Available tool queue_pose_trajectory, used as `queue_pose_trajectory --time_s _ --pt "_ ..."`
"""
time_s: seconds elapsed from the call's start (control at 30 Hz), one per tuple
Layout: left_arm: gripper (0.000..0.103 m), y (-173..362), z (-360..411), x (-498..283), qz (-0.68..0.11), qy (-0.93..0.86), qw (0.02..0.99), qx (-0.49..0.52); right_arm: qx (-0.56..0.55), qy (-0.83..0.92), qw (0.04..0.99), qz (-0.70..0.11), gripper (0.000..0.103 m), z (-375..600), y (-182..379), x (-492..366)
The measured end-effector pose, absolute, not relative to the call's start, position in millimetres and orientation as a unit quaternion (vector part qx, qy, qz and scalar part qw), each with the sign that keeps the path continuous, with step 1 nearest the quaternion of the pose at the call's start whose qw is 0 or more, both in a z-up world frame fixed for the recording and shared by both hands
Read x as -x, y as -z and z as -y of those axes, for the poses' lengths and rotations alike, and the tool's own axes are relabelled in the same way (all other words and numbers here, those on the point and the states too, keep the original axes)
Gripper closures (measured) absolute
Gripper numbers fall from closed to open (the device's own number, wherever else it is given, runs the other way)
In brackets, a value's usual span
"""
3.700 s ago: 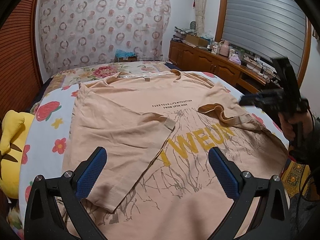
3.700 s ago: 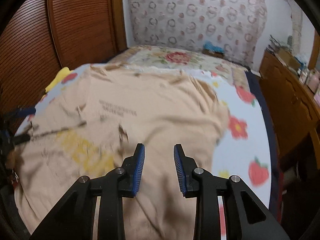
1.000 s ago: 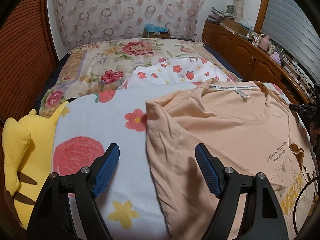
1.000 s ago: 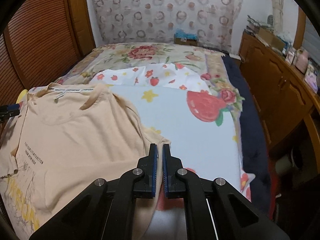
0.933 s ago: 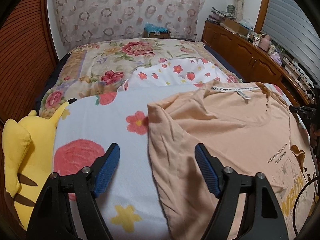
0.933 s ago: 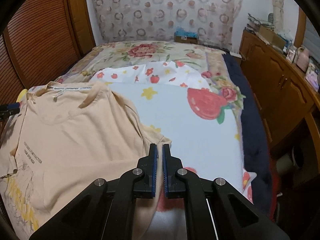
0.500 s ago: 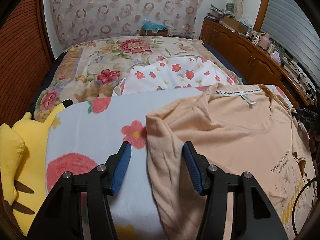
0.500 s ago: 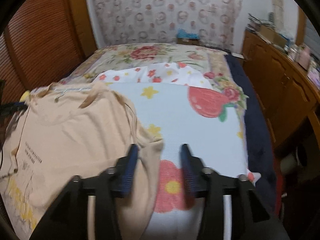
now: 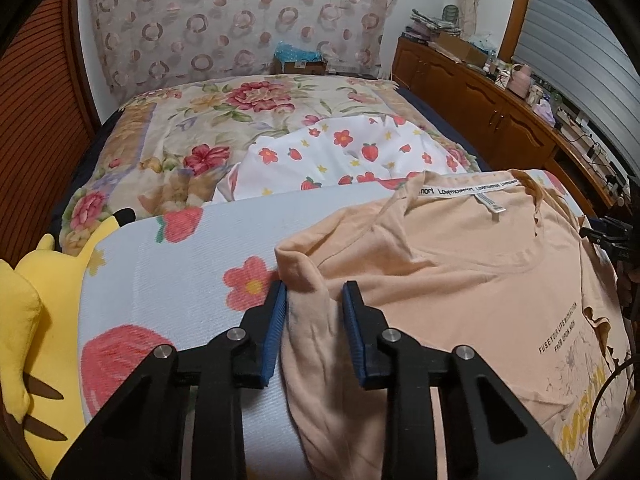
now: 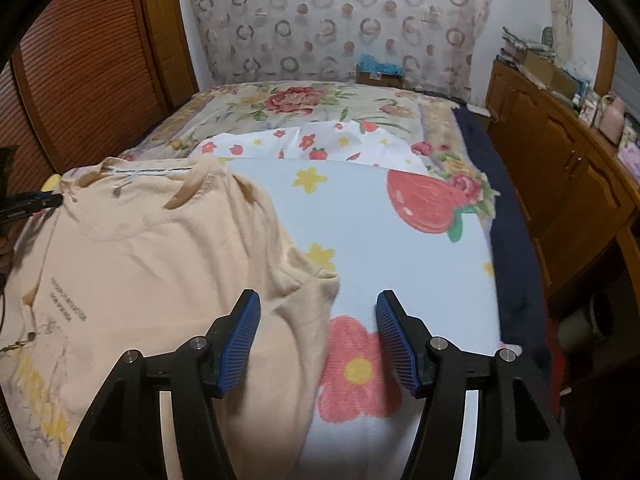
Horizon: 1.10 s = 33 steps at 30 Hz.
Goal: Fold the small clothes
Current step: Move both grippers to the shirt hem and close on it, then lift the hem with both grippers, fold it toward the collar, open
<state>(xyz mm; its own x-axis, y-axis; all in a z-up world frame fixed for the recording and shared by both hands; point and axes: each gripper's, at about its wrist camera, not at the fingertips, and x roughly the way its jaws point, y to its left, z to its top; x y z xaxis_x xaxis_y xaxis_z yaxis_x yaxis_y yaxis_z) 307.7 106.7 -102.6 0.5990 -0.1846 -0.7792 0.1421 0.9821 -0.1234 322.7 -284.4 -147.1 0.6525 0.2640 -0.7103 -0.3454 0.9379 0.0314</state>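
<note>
**Left shoulder pinch under way**

T-shirt (image 9: pixel 460 280) lies face up on the bed's fruit-print blanket (image 9: pixel 168 272), filling the lower right of the left view. Left claw (image 9: pixel 314 300) is closing around a raised shoulder fold, pads not quite pressing. Right claw (image 10: pixel 318 312) is opening, straddling the other shoulder edge, gripping nothing. Likely next: finish the pinch, regrip on the right, then fold.
</note>
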Motion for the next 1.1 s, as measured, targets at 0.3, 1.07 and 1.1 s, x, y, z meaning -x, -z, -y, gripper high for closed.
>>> queue_pose_trajectory --time_s 0.3,1.07,1.1 --pt "0.096 96 -101 -299 -0.429 0.101 0.897 0.031 0.072 -0.209 0.897 -0.383 0.096 271 146 -319" --pt "0.096 6 -85 -104 -0.285 0.106 0.952 0.024 0.065 -0.194 0.953 -0.225 0.097 300 101 -172" --pt "0.096 6 -87 -92 -0.282 0.103 0.954 0.026 0.063 -0.192 0.954 -0.221 0.097 302 101 -159"
